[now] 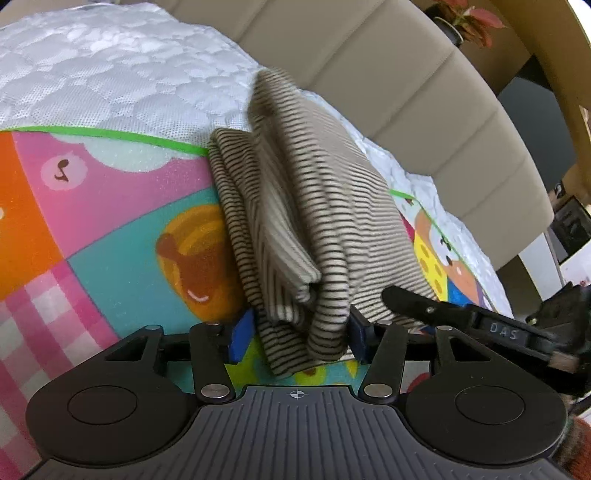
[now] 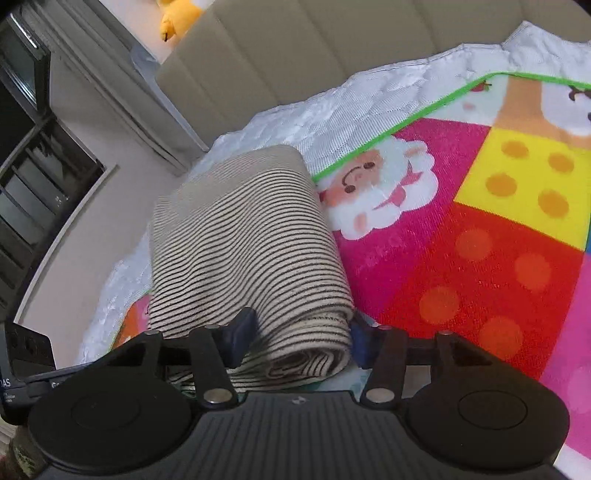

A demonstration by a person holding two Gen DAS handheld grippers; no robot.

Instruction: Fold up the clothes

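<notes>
- While your left tongs (image 1: 297, 332) pinch the bunched near end of the striped garment (image 1: 306, 206), a beige padded headboard (image 1: 406, 85) curves across the upper right of the left wrist frame, with a red-leaved potted plant (image 1: 469, 20) in the top corner.
- Your right tongs (image 2: 301, 338) clamp the garment's rolled near edge (image 2: 243, 251); it lies folded at centre frame, across the mat's green border.
- Lettering "DAS" shows on the right tool's black arm (image 1: 502, 330), lower right.
- Under the garment lie a cartoon-printed foam play mat (image 1: 110, 206) and a white quilted mattress cover (image 1: 110, 66).
- A yellow plush toy (image 2: 175, 16) sits top left in the right view.
</notes>
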